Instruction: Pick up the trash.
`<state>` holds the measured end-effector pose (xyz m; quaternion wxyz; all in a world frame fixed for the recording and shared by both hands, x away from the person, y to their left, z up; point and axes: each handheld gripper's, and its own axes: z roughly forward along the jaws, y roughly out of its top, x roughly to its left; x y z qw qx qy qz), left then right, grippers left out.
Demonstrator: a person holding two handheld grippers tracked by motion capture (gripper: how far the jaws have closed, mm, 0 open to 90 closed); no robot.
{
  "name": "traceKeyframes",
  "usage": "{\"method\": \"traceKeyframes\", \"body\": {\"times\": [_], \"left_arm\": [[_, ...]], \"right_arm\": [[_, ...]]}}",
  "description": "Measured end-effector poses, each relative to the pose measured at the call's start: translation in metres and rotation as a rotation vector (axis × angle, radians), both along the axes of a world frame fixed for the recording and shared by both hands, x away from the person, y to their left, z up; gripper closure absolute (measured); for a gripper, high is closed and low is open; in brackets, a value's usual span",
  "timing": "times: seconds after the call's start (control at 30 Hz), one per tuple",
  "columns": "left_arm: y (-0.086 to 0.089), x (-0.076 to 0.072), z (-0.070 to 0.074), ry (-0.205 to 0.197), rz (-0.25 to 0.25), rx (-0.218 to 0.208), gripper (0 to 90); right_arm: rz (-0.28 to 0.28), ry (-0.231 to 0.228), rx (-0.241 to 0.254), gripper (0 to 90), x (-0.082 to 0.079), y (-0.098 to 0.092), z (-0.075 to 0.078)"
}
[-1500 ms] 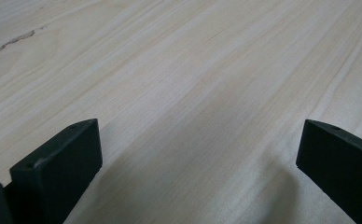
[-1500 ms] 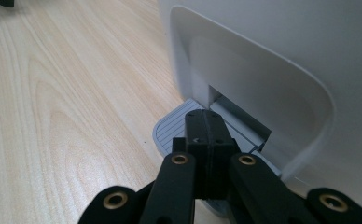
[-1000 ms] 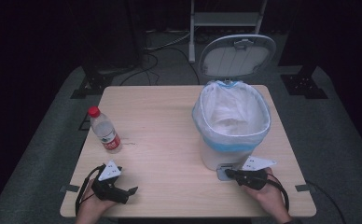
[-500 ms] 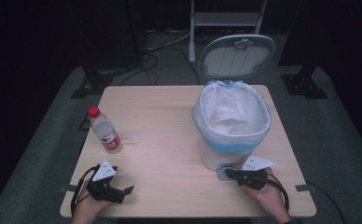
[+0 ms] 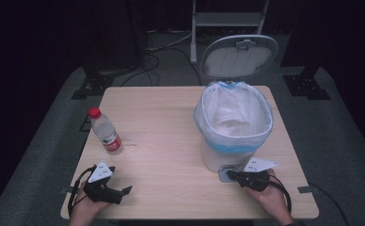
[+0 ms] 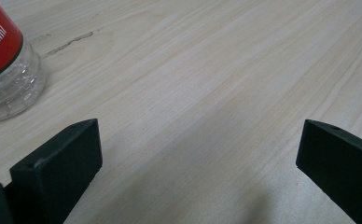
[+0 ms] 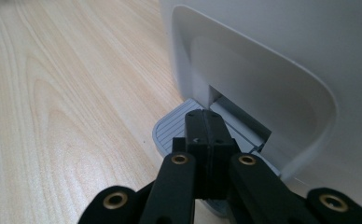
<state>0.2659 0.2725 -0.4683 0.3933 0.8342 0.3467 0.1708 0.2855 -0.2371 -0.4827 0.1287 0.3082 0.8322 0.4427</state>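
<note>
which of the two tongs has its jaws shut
The right tongs, jaws pressed together over the bin's pedal; the left tongs stand wide open.

- From above, light falls on my pale wooden desk [image 5: 162, 122]; the floor around it sinks into near black.
- My black fingers [image 6: 58, 172] loom soft and unfocused up close, casting faint shadows.
- The white plastic bin's wall [image 7: 281, 70] looks evenly lit, without glare.
</note>
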Motion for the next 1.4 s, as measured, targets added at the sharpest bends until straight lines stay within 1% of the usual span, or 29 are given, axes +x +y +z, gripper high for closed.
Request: {"method": "traceKeyframes", "body": {"times": [0.37,0.53,0.67,0.73,1.03,1.13,1.3,1.4], "left_arm": [[0.007,0.0,0.004,-0.011,0.012,-0.014,0.0],[0.011,0.0,0.005,-0.019,0.018,-0.028,0.0],[0.014,0.001,0.007,-0.022,0.022,-0.023,0.0],[0.016,0.001,0.008,-0.024,0.023,-0.036,0.0],[0.023,0.001,0.012,-0.036,0.041,-0.054,0.0],[0.027,0.002,0.013,-0.046,0.048,-0.057,0.0],[0.032,0.004,0.018,-0.06,0.063,-0.077,0.0],[0.036,0.006,0.021,-0.068,0.067,-0.081,0.0]], "right_arm": [[0.0,0.001,0.002,89.6,0.0,0.0,0.0],[0.0,0.001,0.001,89.6,0.0,0.0,0.0],[0.0,0.001,0.002,89.6,0.0,0.0,0.0],[0.0,0.001,0.001,89.6,0.0,0.0,0.0],[-0.001,0.0,0.0,89.6,0.0,0.0,0.0],[-0.001,0.001,0.001,89.6,0.0,0.0,0.0],[-0.001,0.0,0.0,89.6,0.0,0.0,0.0],[-0.001,0.0,0.0,89.6,0.0,0.0,0.0]]}}
